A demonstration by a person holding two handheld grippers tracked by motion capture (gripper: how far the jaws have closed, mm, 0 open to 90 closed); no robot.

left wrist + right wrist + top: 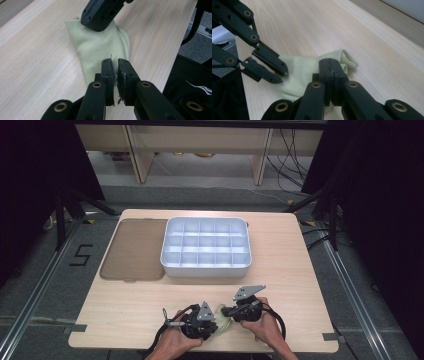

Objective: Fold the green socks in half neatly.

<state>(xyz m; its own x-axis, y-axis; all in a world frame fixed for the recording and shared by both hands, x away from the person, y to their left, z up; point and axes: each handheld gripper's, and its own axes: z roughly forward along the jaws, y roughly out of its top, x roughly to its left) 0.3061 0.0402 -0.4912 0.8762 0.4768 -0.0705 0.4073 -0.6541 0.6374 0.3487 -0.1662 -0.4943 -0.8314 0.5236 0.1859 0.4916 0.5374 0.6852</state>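
High view: near the table's (300, 285) near edge, a pale yellow sock (221, 321) lies between the left gripper (216, 326) and the right gripper (225, 311), both held low by the person's hands. Farther off sit a grey compartment box (206, 247) and, to its left, its brown lid (135, 249).

Left gripper view: the left gripper (115, 65) has its jaws drawn narrow, a thin fold of the sock (100, 47) pinched between the pads. The right gripper's jaws come down on the sock's far end.

Right gripper view: the right gripper (329, 65) is closed tight on the sock (299, 70) beside its ribbed cuff (348, 61). The left gripper (279, 73) grips the sock's left part.
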